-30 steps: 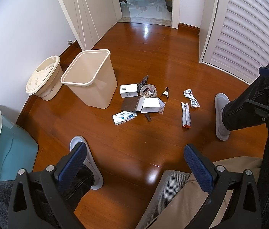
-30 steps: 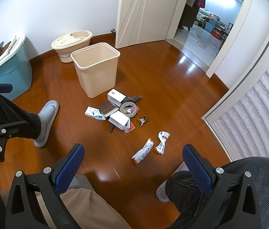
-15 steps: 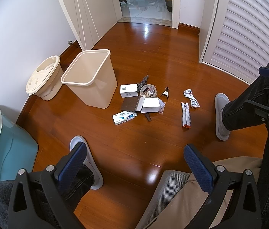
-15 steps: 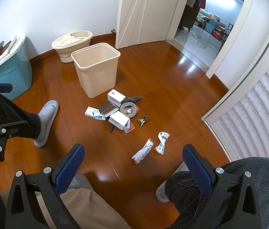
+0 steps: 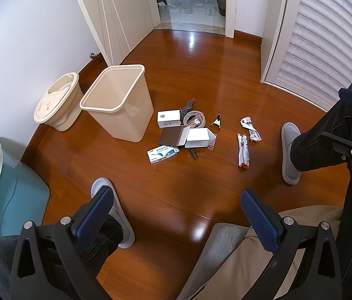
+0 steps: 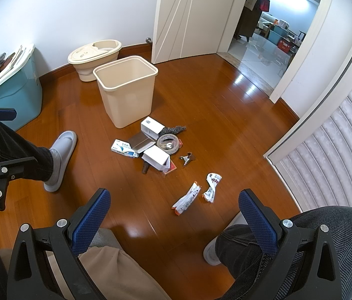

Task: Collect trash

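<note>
Nothing shifted since a second ago. Left gripper (image 5: 176, 215) and right gripper (image 6: 174, 213) both spread wide, holding nothing, raised well short of the beige waste bin (image 5: 118, 102). Scattered just right of that bin: white cartons (image 5: 168, 118), tape roll (image 5: 195, 120), torn wrappers (image 5: 243, 150).

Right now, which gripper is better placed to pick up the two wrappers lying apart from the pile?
Probably the right gripper. Both grippers are open and empty, but in its view the long wrapper and crumpled wrapper lie just ahead between its fingers, while for the left gripper they lie off to the right.
</note>
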